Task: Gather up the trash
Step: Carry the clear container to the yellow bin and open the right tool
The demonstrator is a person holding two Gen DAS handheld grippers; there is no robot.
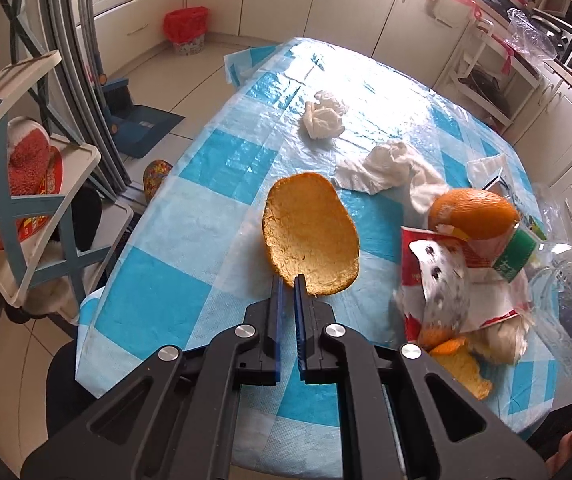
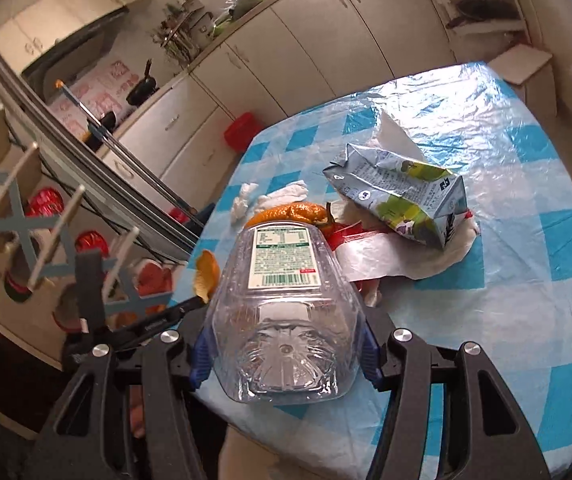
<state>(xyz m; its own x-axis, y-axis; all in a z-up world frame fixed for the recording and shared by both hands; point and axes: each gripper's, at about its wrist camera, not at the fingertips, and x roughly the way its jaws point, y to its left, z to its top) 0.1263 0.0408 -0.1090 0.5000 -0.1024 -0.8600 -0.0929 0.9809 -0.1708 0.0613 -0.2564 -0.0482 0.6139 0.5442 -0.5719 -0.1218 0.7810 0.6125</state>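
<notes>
Two handheld grippers work over a table covered in a blue-and-white checked plastic cloth, in a kitchen with cream cabinets.

The left gripper is pinched almost fully closed on the near edge of a large curved orange peel, holding it up above the cloth with its pale inner side facing the camera. The right gripper is about half open, its blue pads pressing both sides of a clear plastic bottle that lies base-first toward the camera, its label on top.

The rest of the trash sits on the table: a loose heap just right of the peel — an orange, a red-and-white wrapper and smaller peel scraps. A crushed drink carton lies farther across, beside the heap.

To do this step well, I judge both loads should be carried level and slowly. The peel is held only by a thin rim and could tear or slip; the bottle is smooth and could slide out if tipped. A red-lined bin stands on the floor beyond the table's far end, a likely drop point.

Counted: one bottle, one carton, one large peel plus at least two scraps, one orange, one wrapper, two crumpled white tissues — one bin.
</notes>
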